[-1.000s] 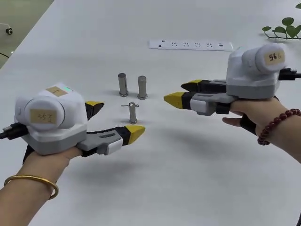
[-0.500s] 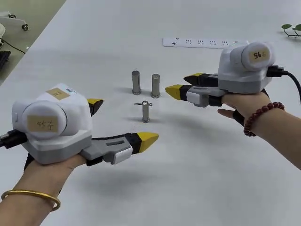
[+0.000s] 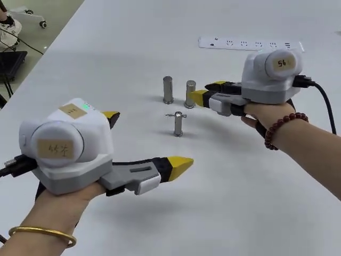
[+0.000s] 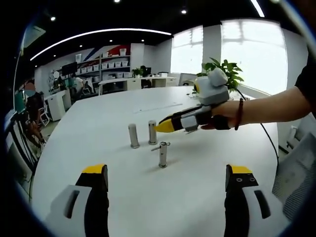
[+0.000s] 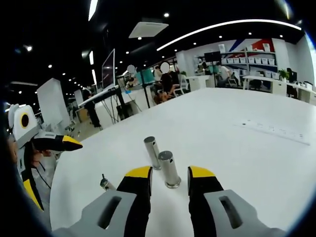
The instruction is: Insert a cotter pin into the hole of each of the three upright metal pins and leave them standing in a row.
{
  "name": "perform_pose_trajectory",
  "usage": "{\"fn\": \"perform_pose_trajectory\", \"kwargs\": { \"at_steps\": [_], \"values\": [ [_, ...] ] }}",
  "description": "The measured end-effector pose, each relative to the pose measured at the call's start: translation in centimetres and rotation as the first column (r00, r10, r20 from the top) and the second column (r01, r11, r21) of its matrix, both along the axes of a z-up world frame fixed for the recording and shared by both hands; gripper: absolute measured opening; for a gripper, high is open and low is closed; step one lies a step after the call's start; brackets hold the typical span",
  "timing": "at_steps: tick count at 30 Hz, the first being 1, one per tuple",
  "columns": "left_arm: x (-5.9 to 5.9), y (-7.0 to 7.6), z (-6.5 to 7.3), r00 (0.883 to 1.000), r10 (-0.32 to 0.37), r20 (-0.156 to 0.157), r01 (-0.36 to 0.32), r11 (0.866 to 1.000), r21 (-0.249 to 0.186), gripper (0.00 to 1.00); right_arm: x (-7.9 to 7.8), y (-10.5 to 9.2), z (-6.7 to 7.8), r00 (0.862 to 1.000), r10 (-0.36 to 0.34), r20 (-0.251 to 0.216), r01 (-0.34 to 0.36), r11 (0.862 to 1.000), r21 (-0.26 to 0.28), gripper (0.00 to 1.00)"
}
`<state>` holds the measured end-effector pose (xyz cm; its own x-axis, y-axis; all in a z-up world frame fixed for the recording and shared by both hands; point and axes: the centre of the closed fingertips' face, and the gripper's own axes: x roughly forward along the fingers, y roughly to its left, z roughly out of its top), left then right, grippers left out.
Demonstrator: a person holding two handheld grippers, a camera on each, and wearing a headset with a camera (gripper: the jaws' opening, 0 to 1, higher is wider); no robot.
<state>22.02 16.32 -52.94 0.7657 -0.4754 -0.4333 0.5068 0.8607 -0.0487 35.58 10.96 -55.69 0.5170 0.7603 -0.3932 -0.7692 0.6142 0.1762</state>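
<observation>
Three upright metal pins stand on the white table. The back left pin (image 3: 168,89) and the back right pin (image 3: 190,94) are bare. The front pin (image 3: 179,124) has a cotter pin (image 3: 176,114) through its top. My right gripper (image 3: 206,92) is open by a narrow gap, its tips just right of the back right pin (image 5: 169,169), which stands at that gap without touching the jaws. My left gripper (image 3: 146,140) is wide open and holds nothing, a little short of the front pin (image 4: 163,154). The left gripper view looks between its jaws (image 4: 166,170) at all three pins.
A white power strip (image 3: 250,44) lies at the far side of the table. A black cable (image 3: 326,109) trails from the right gripper. The table's left edge (image 3: 53,48) drops to the floor with chair legs. A potted plant (image 4: 222,69) stands at the far right.
My right gripper has moved left and forward, up to the back right pin. The left gripper has stayed open and nearly still. The head camera has shifted.
</observation>
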Motion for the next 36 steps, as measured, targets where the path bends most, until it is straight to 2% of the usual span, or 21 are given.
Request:
{"fn": "perform_pose_trajectory", "kwargs": {
  "at_steps": [8, 14, 23, 29, 33, 36],
  "values": [
    [0.0, -0.1, 0.0, 1.000, -0.004, 0.017, 0.004, 1.000, 0.015, 0.99, 1.0, 0.9, -1.1, 1.000, 0.003, -0.006, -0.003, 1.000, -0.013, 0.18],
    [0.3, 0.1, 0.0, 1.000, 0.005, 0.018, -0.005, 1.000, 0.014, 0.98, 1.4, 1.2, -1.7, 1.000, -0.006, -0.010, 0.006, 1.000, -0.019, 0.14],
    [0.5, 0.4, 0.1, 1.000, 0.009, 0.021, -0.009, 1.000, 0.013, 0.96, 1.1, 1.6, -1.6, 1.000, -0.009, -0.012, 0.009, 1.000, -0.018, 0.10],
    [0.7, 0.7, 0.3, 0.999, 0.016, 0.029, -0.016, 1.000, 0.012, 0.95, 0.8, 1.6, -1.4, 1.000, 0.009, 0.008, -0.008, 0.999, -0.050, 0.09],
    [0.7, 0.7, 0.0, 1.000, 0.014, 0.015, -0.014, 1.000, 0.018, 0.95, 0.8, 1.5, -1.2, 1.000, 0.002, 0.000, -0.002, 0.999, -0.054, 0.08],
    [0.7, 0.7, 0.2, 1.000, 0.011, 0.021, -0.012, 1.000, 0.020, 0.95, 0.6, 1.3, -1.2, 1.000, 0.000, -0.012, -0.001, 0.999, -0.049, 0.08]
  ]
}}
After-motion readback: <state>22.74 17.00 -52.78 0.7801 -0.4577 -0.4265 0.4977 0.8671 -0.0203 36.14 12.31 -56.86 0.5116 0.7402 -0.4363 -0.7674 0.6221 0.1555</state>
